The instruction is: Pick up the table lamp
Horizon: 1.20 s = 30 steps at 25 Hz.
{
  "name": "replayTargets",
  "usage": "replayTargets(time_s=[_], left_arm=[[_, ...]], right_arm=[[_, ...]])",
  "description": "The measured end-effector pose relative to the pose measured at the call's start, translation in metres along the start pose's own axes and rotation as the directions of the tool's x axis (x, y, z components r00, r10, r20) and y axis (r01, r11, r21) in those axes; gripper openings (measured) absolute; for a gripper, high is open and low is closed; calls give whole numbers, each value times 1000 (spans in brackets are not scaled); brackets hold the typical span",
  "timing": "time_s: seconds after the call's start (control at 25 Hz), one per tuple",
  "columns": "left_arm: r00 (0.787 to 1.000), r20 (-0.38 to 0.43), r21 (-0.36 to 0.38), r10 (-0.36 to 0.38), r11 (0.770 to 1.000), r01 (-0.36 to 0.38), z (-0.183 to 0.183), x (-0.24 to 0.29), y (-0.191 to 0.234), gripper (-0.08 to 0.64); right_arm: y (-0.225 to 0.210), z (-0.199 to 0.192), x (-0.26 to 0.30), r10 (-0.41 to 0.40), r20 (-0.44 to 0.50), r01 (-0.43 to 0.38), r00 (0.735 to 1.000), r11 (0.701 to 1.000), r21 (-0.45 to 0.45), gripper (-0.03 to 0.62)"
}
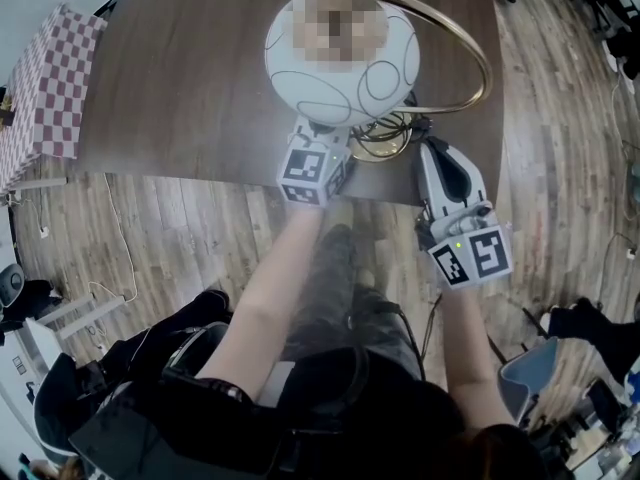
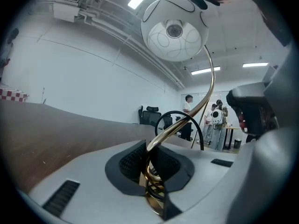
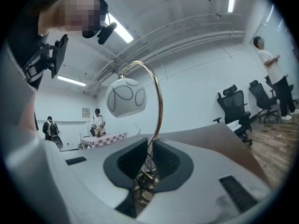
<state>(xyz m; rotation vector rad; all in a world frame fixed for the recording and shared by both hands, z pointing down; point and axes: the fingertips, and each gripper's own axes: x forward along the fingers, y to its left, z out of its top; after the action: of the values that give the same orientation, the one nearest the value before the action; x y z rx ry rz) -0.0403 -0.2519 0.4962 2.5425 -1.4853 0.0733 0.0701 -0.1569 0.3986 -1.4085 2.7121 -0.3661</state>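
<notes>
The table lamp has a white globe (image 1: pixel 340 53) with thin line drawings, a curved gold stem (image 1: pixel 470 43) and a coiled gold base (image 1: pixel 383 136). It stands near the front edge of the dark wooden table (image 1: pixel 180 88). My left gripper (image 1: pixel 325 143) reaches in under the globe. In the left gripper view its jaws (image 2: pixel 149 164) are shut on the gold stem (image 2: pixel 161 141) just above the coil. My right gripper (image 1: pixel 425 148) points at the base from the right. In the right gripper view its jaws (image 3: pixel 148 164) stand slightly apart, with the stem (image 3: pixel 158 125) in line with the narrow gap.
A small table with a red-checked cloth (image 1: pixel 45 78) stands left of the wooden table. Cables lie on the wood floor (image 1: pixel 110 238). Office chairs (image 3: pixel 236 106) and a standing person (image 3: pixel 271 73) are at the right, more people (image 2: pixel 189 111) far across the room.
</notes>
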Motion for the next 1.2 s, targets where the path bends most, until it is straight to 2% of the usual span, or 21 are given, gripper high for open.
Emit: replayTargets(time_s=[0.08,0.16,0.2,0.44,0.52,0.84,1.04,1.2], left_arm=[[1000,0,-5,10,1000,-10,0,0,0,28],[1000,-1,-12,17,1000,-17,0,-1,1,28],[1000,-2,-14,18,1000,-18,-1,-1,1,28],[1000,-4,-18,17,1000,-17,0,-1,1,28],[1000,-5,-13,19,1000,-19,0,0,2,28],[999,-16,-23,30,999,-30,-5,-1,4,28],[1000,-5,-22,26,999,-26,0,1,2,28],[1000,-7,-25,28,999,-28,-1,0,2,28]], right_arm=[[0,17,-2,-8,26,9,1000,1000,-30,68],[0,34,-3,-17,57,19,998,999,-43,71],[-1,41,-3,-17,69,20,997,999,-47,92],[-8,72,2,-30,102,38,994,996,-75,95],[-10,79,3,-43,104,53,994,995,-90,123],[-13,98,11,-60,109,75,992,988,-133,123],[-9,120,20,-34,130,59,991,980,-192,123],[-2,138,27,1,154,31,988,979,-202,123]])
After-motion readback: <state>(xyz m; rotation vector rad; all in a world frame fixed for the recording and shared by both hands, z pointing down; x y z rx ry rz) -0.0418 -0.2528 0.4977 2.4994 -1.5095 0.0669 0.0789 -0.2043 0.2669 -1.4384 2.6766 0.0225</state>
